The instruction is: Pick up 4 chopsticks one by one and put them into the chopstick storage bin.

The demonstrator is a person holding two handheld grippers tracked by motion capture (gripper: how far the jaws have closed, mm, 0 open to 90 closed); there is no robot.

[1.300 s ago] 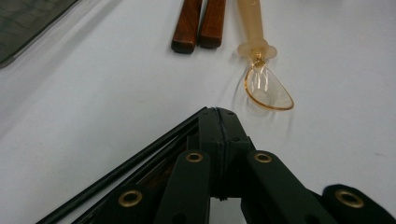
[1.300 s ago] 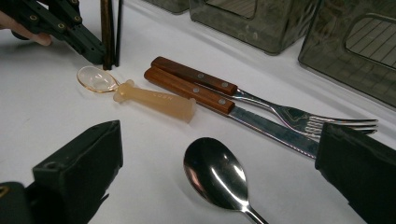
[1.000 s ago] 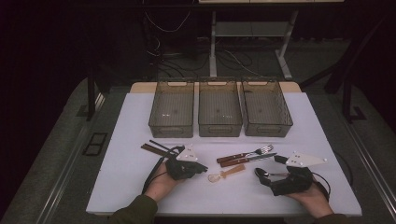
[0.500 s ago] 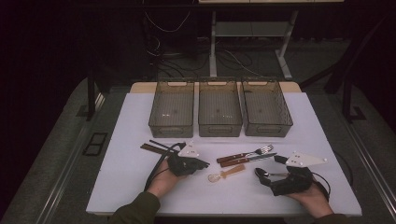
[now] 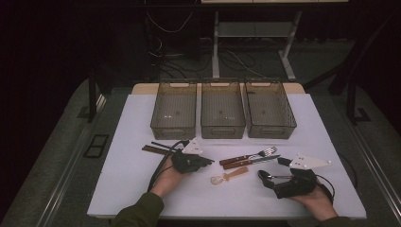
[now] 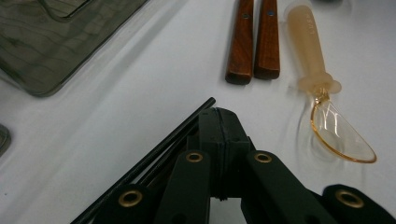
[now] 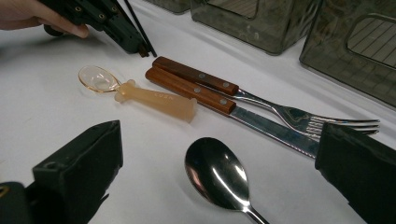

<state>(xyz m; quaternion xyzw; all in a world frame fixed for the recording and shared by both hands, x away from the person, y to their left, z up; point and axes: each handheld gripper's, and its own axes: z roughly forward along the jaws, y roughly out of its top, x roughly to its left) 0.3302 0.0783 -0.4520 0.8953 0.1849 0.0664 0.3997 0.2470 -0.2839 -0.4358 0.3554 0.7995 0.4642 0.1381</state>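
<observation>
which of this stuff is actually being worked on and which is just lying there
In hand: thin black chopsticks at the shut left tongs; shiny steel spoon between the open right tongs.
Lying about: wooden-handled steel fork; wooden-handled steel knife; amber translucent plastic spoon; three smoky see-through plastic bins.

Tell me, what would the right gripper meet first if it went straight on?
Probably the shiny metal spoon, lying between the open jaws of the right gripper; beyond it lies the wooden-handled knife.

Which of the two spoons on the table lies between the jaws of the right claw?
The metal spoon: its shiny bowl lies between the open jaws of the right claw. The amber plastic spoon lies farther off, beside the wooden-handled knife.
</observation>
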